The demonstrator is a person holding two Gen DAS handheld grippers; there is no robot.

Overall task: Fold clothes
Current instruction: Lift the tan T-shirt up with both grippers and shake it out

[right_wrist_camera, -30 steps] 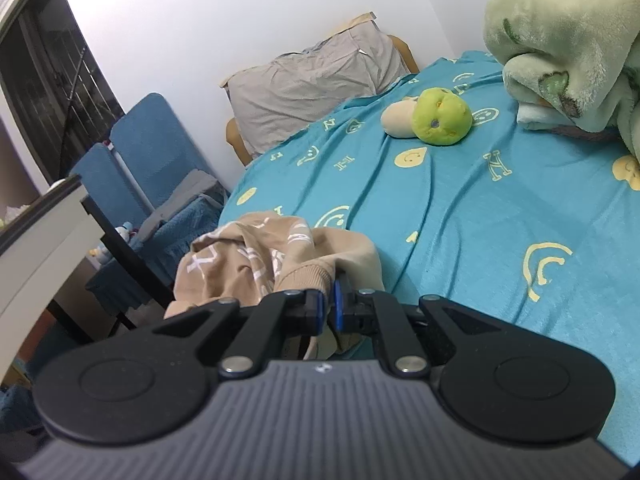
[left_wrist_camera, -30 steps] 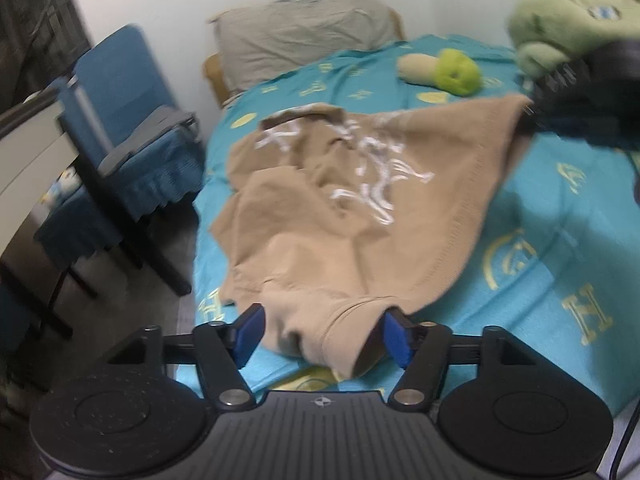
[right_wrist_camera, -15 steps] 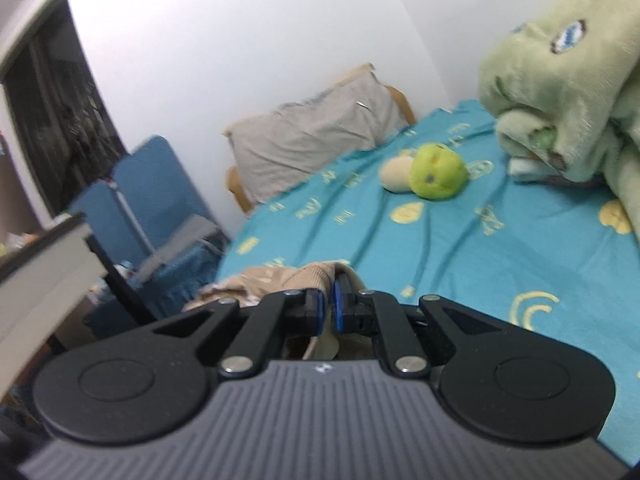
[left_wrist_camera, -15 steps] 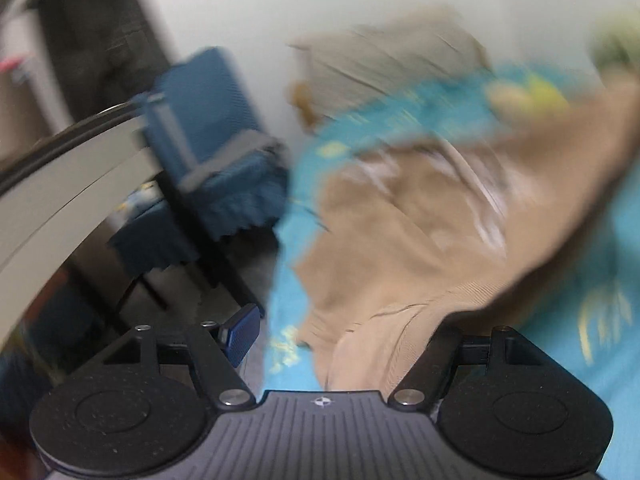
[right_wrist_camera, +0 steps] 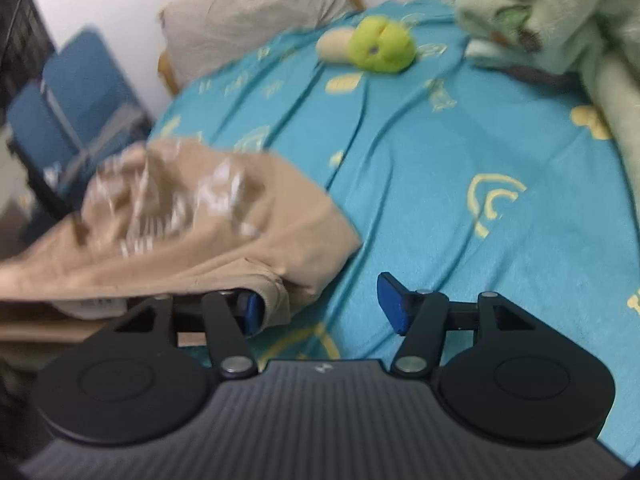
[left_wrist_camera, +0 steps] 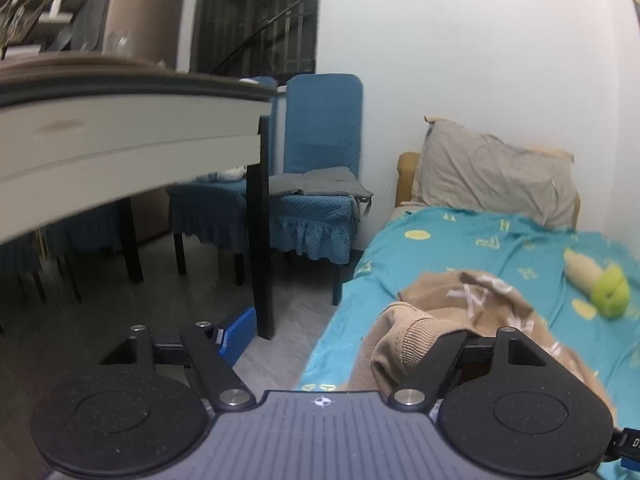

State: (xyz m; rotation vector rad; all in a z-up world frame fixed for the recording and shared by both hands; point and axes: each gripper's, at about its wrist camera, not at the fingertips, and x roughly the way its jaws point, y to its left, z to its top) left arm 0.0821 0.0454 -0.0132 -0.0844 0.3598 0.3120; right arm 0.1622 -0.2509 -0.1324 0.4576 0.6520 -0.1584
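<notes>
A tan sweatshirt [right_wrist_camera: 188, 236] with a white print lies bunched near the left edge of the bed's teal sheet [right_wrist_camera: 460, 152]. It also shows in the left wrist view [left_wrist_camera: 460, 312]. My right gripper [right_wrist_camera: 320, 304] is open; its left finger touches the shirt's ribbed hem, and nothing is held. My left gripper [left_wrist_camera: 340, 340] is open at the bed's edge; a ribbed cuff [left_wrist_camera: 408, 340] drapes over its right finger, which is hidden, and the left blue pad [left_wrist_camera: 236, 332] hangs over the floor.
A green and cream plush toy [right_wrist_camera: 380, 46] and a grey pillow [left_wrist_camera: 492, 176] lie at the head of the bed. A green blanket [right_wrist_camera: 560, 12] is piled at the right. Blue chairs [left_wrist_camera: 316, 184] and a table [left_wrist_camera: 120, 120] stand left of the bed.
My right gripper has opened and let go of the sweatshirt, which has dropped onto the bed. My left gripper has swung left toward the bed's edge, the cuff draped on its right finger.
</notes>
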